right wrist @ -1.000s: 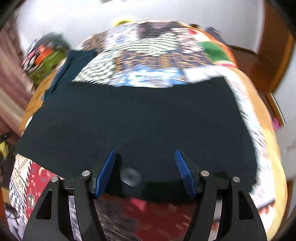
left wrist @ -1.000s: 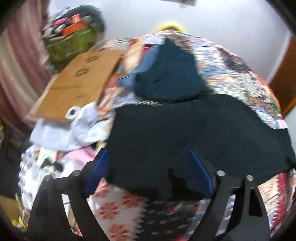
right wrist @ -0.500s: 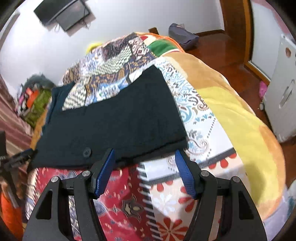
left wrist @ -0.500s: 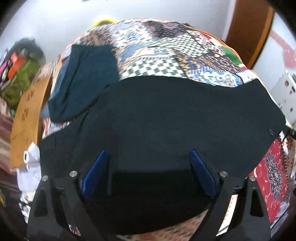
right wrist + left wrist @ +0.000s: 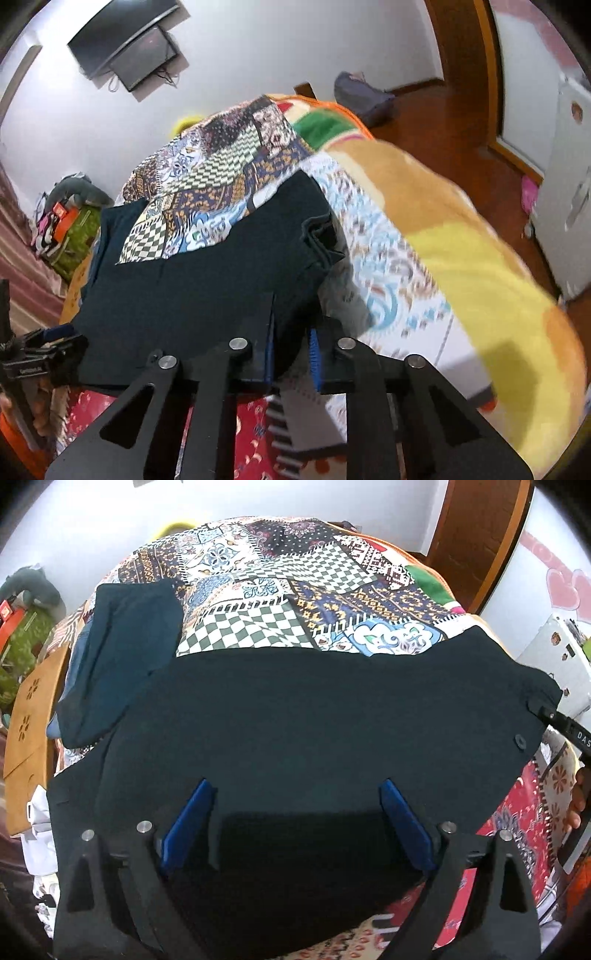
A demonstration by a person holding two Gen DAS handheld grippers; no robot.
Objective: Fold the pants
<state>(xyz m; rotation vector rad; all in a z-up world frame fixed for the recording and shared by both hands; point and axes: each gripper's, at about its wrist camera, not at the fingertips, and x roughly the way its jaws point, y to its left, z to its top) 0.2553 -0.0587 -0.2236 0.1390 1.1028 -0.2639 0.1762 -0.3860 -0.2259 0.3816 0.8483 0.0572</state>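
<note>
Slippage is the main risk: the right gripper point(image 5: 291, 354) bites only the near edge of the dark pants point(image 5: 314, 720), close to the corner where several layers bunch up, so a lift may take 1 layer and leave the rest on the patchwork bedspread point(image 5: 258, 590), skewing the fold. A second risk is drag, since only 1 side is held; pulling across the bedspread could rumple the flat panel or disturb the folded blue garment point(image 5: 122, 657) that overlaps the pants' far left corner. Right gripper: jaws closing, nearly together, with pants fabric between the blue pads. Left gripper point(image 5: 295, 827): jaws wide apart, poised over the near part of the pants, pads gripping nothing; contact with the cloth cannot be determined. The pants lie spread flat across the bed.
</note>
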